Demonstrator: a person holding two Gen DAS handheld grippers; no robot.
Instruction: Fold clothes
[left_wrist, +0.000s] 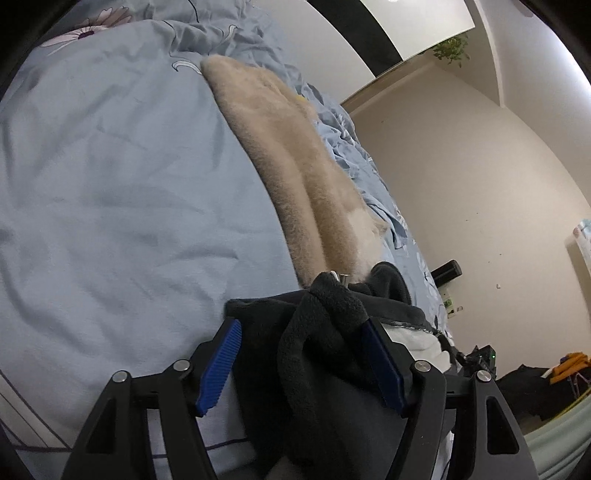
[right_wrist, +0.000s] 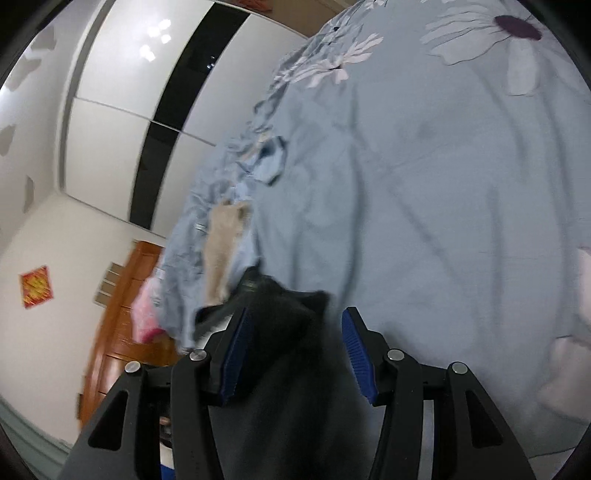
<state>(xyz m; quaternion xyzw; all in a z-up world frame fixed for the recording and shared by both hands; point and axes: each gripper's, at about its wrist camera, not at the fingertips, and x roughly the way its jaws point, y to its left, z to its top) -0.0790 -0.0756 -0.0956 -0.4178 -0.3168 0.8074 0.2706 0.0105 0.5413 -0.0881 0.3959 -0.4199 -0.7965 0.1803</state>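
A dark grey fleece garment (left_wrist: 317, 350) lies on the pale blue bedsheet (left_wrist: 110, 184), bunched between the fingers of my left gripper (left_wrist: 301, 332), whose jaws stand wide apart around it. A beige fuzzy garment (left_wrist: 288, 155) lies folded long beyond it. In the right wrist view the same dark garment (right_wrist: 288, 332) sits between the spread blue pads of my right gripper (right_wrist: 293, 321); the view is motion-blurred. The beige garment (right_wrist: 223, 251) shows farther off at the left.
The flowered blue bedsheet (right_wrist: 443, 184) covers most of both views. A white and black wardrobe (right_wrist: 122, 110) and a wooden dresser (right_wrist: 122, 332) stand beside the bed. A pink item (right_wrist: 144, 317) hangs at the bed's edge. Dark clutter (left_wrist: 524, 384) lies on the floor.
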